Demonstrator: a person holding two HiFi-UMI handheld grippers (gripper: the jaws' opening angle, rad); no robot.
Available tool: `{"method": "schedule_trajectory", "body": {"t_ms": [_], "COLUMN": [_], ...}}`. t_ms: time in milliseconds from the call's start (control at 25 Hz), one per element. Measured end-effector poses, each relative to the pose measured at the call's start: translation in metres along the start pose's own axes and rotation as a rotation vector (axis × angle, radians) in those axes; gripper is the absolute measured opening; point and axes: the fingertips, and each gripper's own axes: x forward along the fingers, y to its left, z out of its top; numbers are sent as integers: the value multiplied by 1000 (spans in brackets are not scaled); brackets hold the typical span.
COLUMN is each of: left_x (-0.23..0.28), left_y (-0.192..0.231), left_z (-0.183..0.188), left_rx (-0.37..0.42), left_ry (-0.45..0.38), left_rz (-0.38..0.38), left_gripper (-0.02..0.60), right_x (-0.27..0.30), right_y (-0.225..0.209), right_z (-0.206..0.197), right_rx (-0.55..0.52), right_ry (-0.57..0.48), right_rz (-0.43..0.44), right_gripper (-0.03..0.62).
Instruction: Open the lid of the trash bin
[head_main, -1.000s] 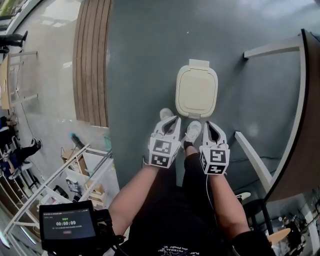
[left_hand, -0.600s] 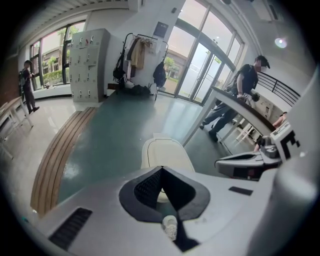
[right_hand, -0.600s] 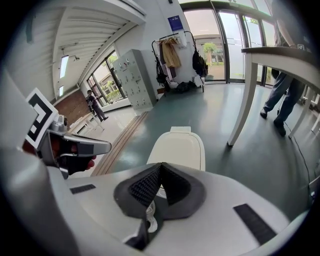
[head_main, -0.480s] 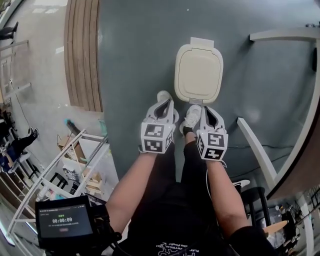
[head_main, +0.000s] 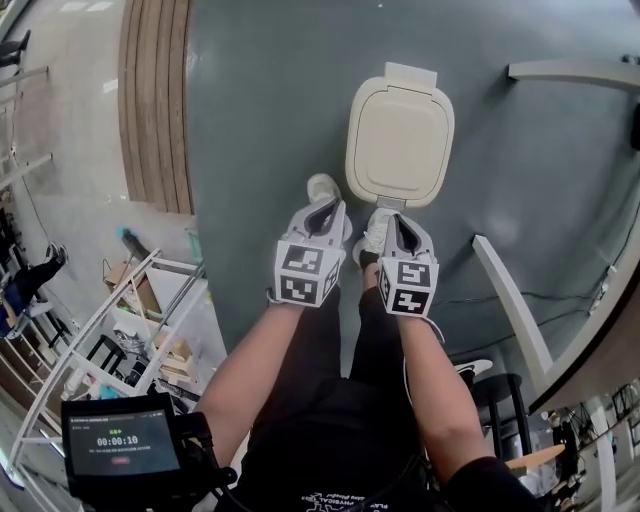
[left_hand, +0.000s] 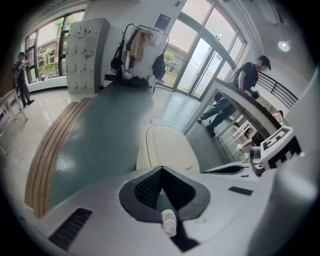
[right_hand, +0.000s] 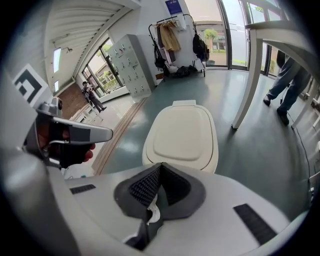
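The trash bin (head_main: 400, 135) stands on the green floor (head_main: 270, 120), lid (right_hand: 182, 137) shut, contents hidden. Just short of the bin, the left gripper (head_main: 324, 207) and right gripper (head_main: 399, 222) are held with jaws pressed together on nothing. 2 white shoes (head_main: 322, 187) are placed beside the bin. A white table leg (head_main: 508, 300) is seen nearby.

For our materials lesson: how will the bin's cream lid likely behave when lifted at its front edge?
The lid looks like smooth moulded plastic: probably stiff, light, somewhat slippery. The block at its far edge suggests a hinge, so it likely swings up, not off.
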Motion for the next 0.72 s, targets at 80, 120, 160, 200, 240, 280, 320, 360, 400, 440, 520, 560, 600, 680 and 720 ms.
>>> {"method": "schedule_trajectory", "body": {"t_ms": [80,120,160,200,240,280,320,360,400,440,520,560,600,680,720], "left_x": [10,14,17,20,22,23,25,27,30,34,38,39,39,40,41], "left_y": [1,2,2,1,1,1,2,3,5,7,10,11,12,12,11], "left_z": [-4,-6,-8,-10,-12,-14,-15,-18,-21,-24,-28,-29,-30,-32,-33], "left_rx": [-1,2,7,14,20,25,27,28,29,28,23,18,13,5,8], "left_ry": [10,13,17,19,22,25,28,31,34,38,45,47,49,51,51], "left_rz": [-1,-2,-4,-8,-12,-17,-19,-19,-17,-15,-11,-10,-9,-6,-5], "left_gripper": [-3,-3,-3,-3,-3,-3,-3,-3,-3,-3,-3,-3,-3,-3,-3], "right_x": [10,16,21,25,29,32,35,38,43,48,54,55,55,55,56], "right_y": [-2,-3,-3,-4,-4,-5,-6,-8,-10,-13,-15,-15,-14,-14,-14], "right_z": [-6,-10,-14,-18,-21,-23,-24,-25,-26,-29,-31,-31,-31,-31,-31], "right_rx": [-11,-18,-25,-32,-38,-44,-47,-49,-52,-55,-54,-52,-54,-64,-70], "right_ry": [19,29,39,48,54,57,59,60,64,70,81,86,89,93,93], "right_rz": [2,4,6,7,7,7,6,5,4,1,-3,-5,-10,-23,-27], "right_gripper": [0,0,0,0,0,0,0,2,0,0,1,0,2,1,0]}}
